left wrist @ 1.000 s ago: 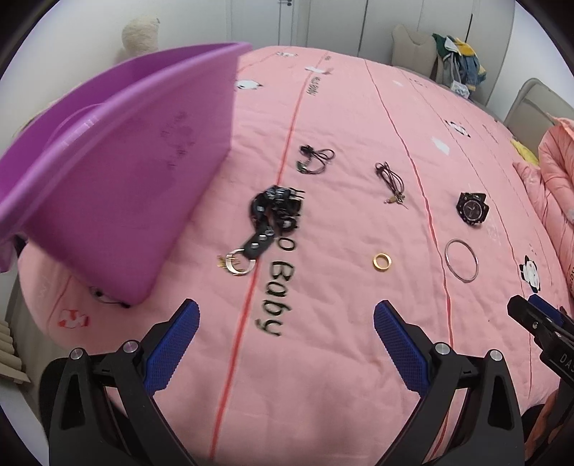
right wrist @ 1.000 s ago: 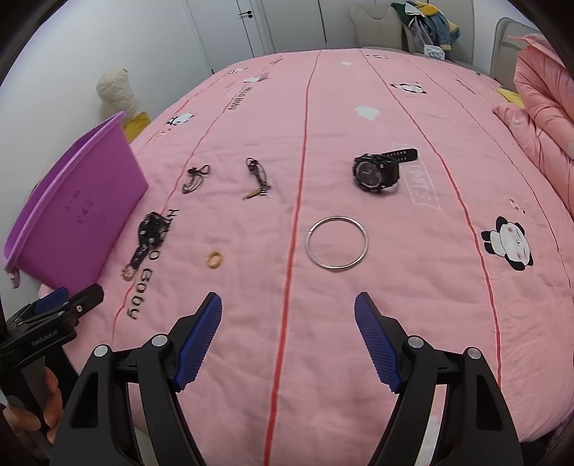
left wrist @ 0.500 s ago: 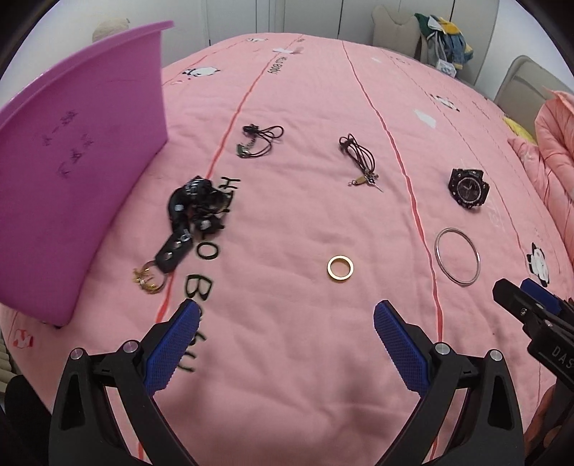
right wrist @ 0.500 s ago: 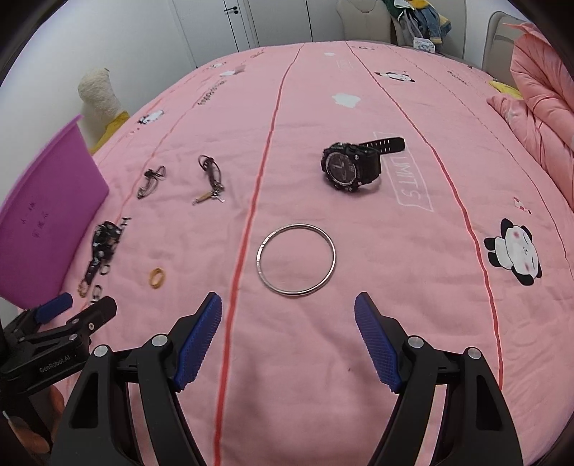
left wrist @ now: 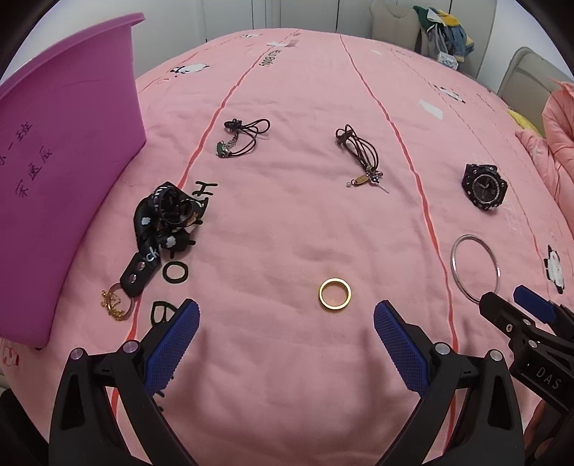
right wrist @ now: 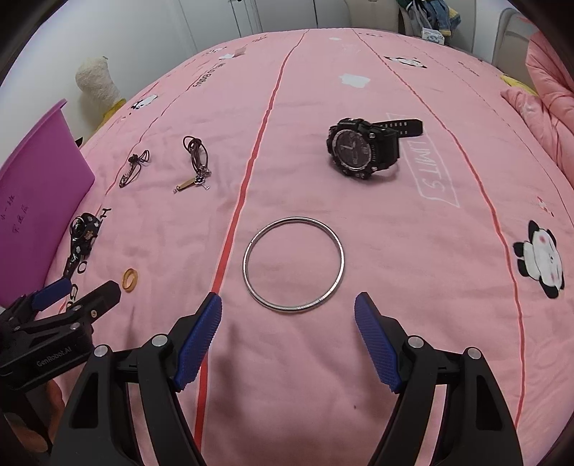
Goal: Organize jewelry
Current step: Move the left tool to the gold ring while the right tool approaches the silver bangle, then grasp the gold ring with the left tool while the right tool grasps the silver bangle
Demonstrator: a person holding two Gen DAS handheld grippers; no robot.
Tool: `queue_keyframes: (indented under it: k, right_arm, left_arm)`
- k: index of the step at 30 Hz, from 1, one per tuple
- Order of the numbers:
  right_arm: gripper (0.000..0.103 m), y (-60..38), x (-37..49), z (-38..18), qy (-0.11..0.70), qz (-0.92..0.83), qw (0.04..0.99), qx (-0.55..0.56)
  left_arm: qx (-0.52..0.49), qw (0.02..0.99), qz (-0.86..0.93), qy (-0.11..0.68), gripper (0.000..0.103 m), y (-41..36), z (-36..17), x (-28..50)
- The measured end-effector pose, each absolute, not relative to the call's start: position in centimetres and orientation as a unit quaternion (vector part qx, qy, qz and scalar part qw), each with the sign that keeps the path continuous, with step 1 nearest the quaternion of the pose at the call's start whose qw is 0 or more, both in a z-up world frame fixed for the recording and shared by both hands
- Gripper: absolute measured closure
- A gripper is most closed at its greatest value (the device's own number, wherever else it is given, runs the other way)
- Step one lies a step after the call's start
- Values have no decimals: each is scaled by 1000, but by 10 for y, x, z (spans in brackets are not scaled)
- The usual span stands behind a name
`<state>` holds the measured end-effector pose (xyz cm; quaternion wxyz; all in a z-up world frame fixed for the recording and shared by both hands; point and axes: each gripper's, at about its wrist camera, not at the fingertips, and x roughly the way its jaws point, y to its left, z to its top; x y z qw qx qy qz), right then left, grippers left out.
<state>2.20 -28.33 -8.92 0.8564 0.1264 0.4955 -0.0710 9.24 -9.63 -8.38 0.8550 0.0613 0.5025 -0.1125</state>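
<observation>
Jewelry lies spread on a pink bedspread. A gold ring (left wrist: 334, 294) sits just beyond my open left gripper (left wrist: 285, 315), a little right of its middle, with nothing between the blue pads. A silver bangle (right wrist: 293, 263) lies just ahead of my open right gripper (right wrist: 288, 304), whose pads are bare too. Farther off are a black watch (right wrist: 362, 148), a brown cord necklace (left wrist: 360, 156), a black cord necklace with a green charm (left wrist: 242, 138) and a black strap keychain (left wrist: 159, 229). A purple bin (left wrist: 64, 168) stands at the left edge.
A folded pink quilt (right wrist: 549, 93) lies at the right side of the bed. A chair with clothes (left wrist: 441, 32) and white cupboards stand behind the bed. A cream plush toy (right wrist: 97, 84) sits on the floor at the left.
Both grippers have come lower and closer to the bedspread; the ring and the bangle now lie nearer their fingertips. The purple bin has slid toward the left of the left wrist view. Jaws unchanged.
</observation>
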Motion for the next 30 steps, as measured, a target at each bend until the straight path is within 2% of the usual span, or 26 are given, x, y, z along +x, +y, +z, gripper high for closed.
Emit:
queue_keyframes:
  k: [17,30]
  right_arm:
    - [30,-280,50,-111,514,-74,852,66]
    - [24,-279,61,-120,511,-73,856,40]
  left_arm:
    - [55,843,-106,525,7,-110,-111,106]
    - [72,847,-86,520,6,-121,-120,113]
